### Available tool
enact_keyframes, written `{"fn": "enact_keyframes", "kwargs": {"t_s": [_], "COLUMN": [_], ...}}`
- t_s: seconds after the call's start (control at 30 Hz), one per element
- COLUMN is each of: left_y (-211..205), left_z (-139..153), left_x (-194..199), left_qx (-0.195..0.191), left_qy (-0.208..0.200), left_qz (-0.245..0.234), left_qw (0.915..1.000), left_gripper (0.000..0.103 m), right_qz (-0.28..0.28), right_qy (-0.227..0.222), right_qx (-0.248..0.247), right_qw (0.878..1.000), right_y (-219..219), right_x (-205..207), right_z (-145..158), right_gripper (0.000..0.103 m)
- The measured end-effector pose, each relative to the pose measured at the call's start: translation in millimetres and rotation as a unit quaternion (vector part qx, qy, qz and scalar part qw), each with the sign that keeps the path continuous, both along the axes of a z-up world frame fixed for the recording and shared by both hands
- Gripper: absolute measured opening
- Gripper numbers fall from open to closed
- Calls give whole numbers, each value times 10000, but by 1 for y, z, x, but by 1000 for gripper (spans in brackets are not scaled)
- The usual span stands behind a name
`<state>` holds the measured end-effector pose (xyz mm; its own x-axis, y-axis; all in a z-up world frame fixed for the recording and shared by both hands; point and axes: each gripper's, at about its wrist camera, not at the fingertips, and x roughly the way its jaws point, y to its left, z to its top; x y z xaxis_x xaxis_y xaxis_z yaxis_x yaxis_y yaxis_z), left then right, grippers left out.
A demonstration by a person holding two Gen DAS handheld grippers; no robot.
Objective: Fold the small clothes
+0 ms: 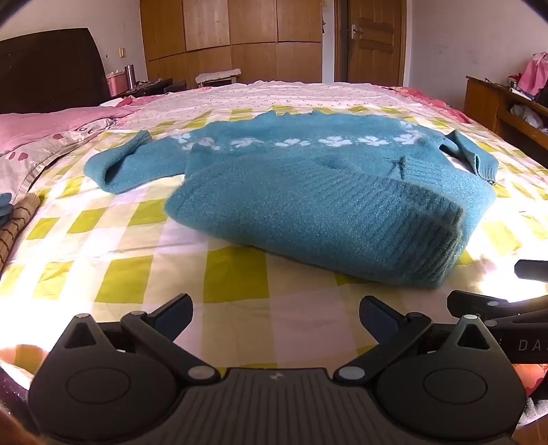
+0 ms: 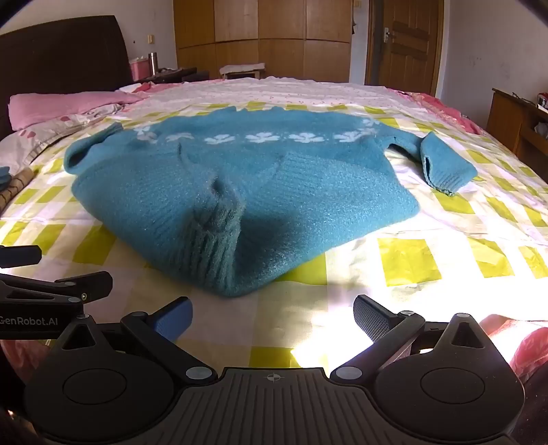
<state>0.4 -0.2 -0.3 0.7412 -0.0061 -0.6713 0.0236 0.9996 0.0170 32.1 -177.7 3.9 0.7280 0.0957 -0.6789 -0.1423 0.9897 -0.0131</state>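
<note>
1. Bedroom setting: a bed [image 1: 144, 274] under a yellow-and-white checked sheet, with wooden wardrobes [image 1: 233, 30] and a door [image 1: 373, 41] behind and a pink pillow [image 1: 51, 126] at the left.
2. Task object: a teal knitted sweater [image 1: 308, 191] lies on the sheet directly ahead of both tools, its long axis running left to right across the view, sleeves out to either side.
3. Key relation: the ribbed hem end is bunched and folded toward the cameras. It sits ahead and to the right of the left gripper [image 1: 275, 318], and ahead and slightly left of the right gripper [image 2: 272, 316]; neither touches it. By judgement, both are about equally near, so a two-handed fold looks feasible.
4. Claw state: both grippers have their fingers spread wide over bare sheet, nothing between them.
5. Materials: the knit is thick, fuzzy and limp, with a row of white flowers [image 2: 263, 138] across the chest and ribbed cuffs [image 2: 445, 178]. It would likely sag and hold soft creases when lifted.
</note>
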Motion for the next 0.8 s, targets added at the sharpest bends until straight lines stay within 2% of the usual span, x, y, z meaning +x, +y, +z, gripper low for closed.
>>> {"fn": "enact_keyframes", "kwargs": {"t_s": [0.8], "left_y": [-2], "left_z": [-3], "left_x": [0], "left_qx": [10], "left_qy": [17], "left_qz": [-54], "left_qw": [10000], "left_gripper": [103], "right_qz": [1], "right_qy": [25], "right_qx": [-44], "right_qw": [10000], "right_y": [3], "right_x": [-1], "right_z": [-1], "right_gripper": [97]}}
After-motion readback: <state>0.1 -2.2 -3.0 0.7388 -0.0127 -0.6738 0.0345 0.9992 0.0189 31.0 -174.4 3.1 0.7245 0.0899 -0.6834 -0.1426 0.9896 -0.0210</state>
